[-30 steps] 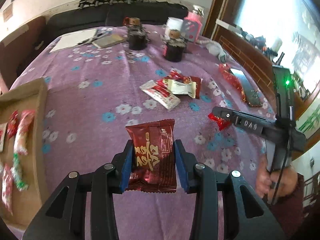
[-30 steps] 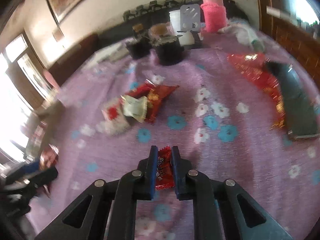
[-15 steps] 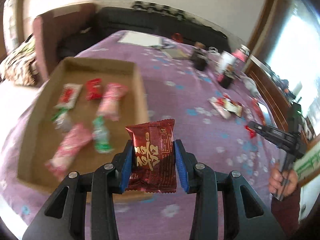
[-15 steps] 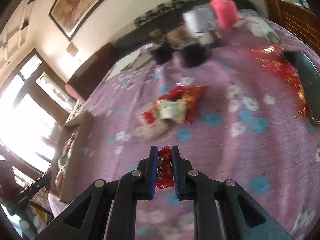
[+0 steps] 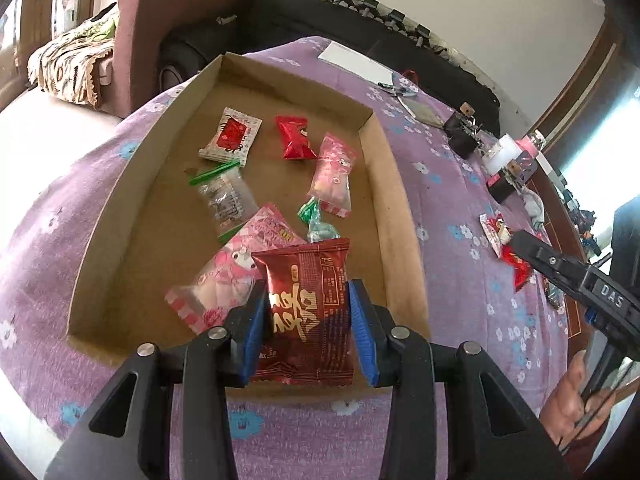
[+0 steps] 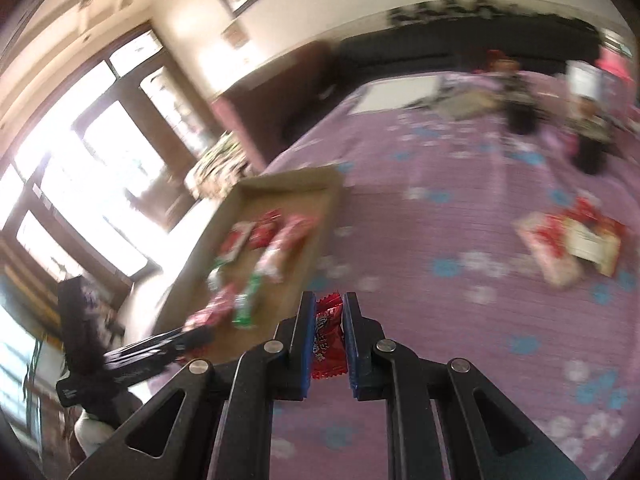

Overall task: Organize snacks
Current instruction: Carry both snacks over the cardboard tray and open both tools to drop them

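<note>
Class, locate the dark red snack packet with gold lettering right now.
In the left wrist view, the dark red snack packet is clamped between the left gripper fingers, low centre, over the near edge of the cardboard tray.

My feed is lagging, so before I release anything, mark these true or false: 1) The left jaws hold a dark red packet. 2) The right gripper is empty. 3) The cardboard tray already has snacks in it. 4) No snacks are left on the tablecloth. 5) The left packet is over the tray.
1) True: the left gripper is shut on the dark red packet.
2) False: the right gripper is shut on a small red packet.
3) True: the tray holds several snacks, among them a pink packet.
4) False: a snack pile lies on the tablecloth.
5) True: it hangs over the tray's near end.
</note>
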Action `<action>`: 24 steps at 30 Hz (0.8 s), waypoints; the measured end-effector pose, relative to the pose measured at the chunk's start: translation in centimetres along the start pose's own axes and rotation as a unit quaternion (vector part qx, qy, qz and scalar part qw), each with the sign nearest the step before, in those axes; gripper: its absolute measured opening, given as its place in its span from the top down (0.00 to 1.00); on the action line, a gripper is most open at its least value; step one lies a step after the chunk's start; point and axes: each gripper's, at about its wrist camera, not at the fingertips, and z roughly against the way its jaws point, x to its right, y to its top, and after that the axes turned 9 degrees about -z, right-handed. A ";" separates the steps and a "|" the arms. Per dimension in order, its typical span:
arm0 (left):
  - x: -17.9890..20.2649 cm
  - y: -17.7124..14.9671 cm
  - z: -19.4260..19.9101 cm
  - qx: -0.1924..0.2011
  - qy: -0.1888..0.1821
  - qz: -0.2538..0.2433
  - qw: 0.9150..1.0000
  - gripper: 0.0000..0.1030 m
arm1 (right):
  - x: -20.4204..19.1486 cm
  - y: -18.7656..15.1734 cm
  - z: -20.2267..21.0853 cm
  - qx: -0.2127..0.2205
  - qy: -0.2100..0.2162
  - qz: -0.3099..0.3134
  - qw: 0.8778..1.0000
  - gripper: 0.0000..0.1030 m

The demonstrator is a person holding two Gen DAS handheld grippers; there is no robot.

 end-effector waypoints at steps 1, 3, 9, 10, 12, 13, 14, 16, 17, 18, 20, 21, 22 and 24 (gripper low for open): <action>-0.2 0.0 -0.1 -0.003 0.000 0.000 1.000 0.64 | -1.0 0.0 -0.9 -0.005 -0.003 0.009 1.000 0.87; -0.3 0.2 -0.7 -0.010 -0.006 0.002 1.000 0.63 | -3.0 0.0 -2.8 -0.017 -0.008 0.025 1.000 0.87; -0.8 0.0 -0.7 -0.024 -0.024 0.004 0.999 0.62 | -6.4 0.2 -7.4 -0.046 -0.029 0.057 0.997 0.87; -0.8 -0.1 -0.4 -0.022 -0.026 0.002 0.999 0.62 | -6.7 0.2 -8.1 -0.049 -0.035 0.061 0.996 0.87; -0.9 -0.2 0.2 -0.018 -0.031 0.001 0.999 0.62 | -7.3 0.2 -9.3 -0.054 -0.049 0.071 0.995 0.86; -0.9 -0.3 0.5 -0.016 -0.033 0.002 0.999 0.62 | -7.4 0.2 -9.8 -0.057 -0.052 0.074 0.994 0.85; -1.0 -0.4 1.0 -0.013 -0.035 0.002 0.999 0.62 | -7.5 0.3 -10.3 -0.057 -0.056 0.075 0.994 0.84; -1.3 -0.5 1.6 -0.007 -0.035 0.004 0.999 0.62 | -7.6 0.3 -10.7 -0.051 -0.067 0.080 0.993 0.83; -1.5 -0.5 1.8 -0.004 -0.034 0.007 0.999 0.58 | -7.6 0.4 -10.9 -0.051 -0.069 0.081 0.993 0.83; -1.6 -0.5 2.0 -0.002 -0.032 0.011 0.999 0.53 | -7.5 0.4 -10.9 -0.049 -0.071 0.079 0.993 0.82; -2.1 -0.6 2.4 0.005 -0.031 0.022 0.999 0.51 | -7.3 0.6 -10.7 -0.042 -0.069 0.074 0.994 0.77; -2.2 -0.6 2.6 0.007 -0.031 0.026 0.999 0.51 | -7.2 0.7 -10.2 -0.035 -0.069 0.072 0.994 0.73; -2.3 -0.5 2.7 0.009 -0.032 0.028 0.999 0.51 | -7.1 0.7 -9.8 -0.030 -0.069 0.071 0.995 0.71; -2.1 -0.4 2.8 0.011 -0.031 0.030 0.999 0.51 | -6.7 0.8 -8.6 -0.018 -0.068 0.069 0.995 0.68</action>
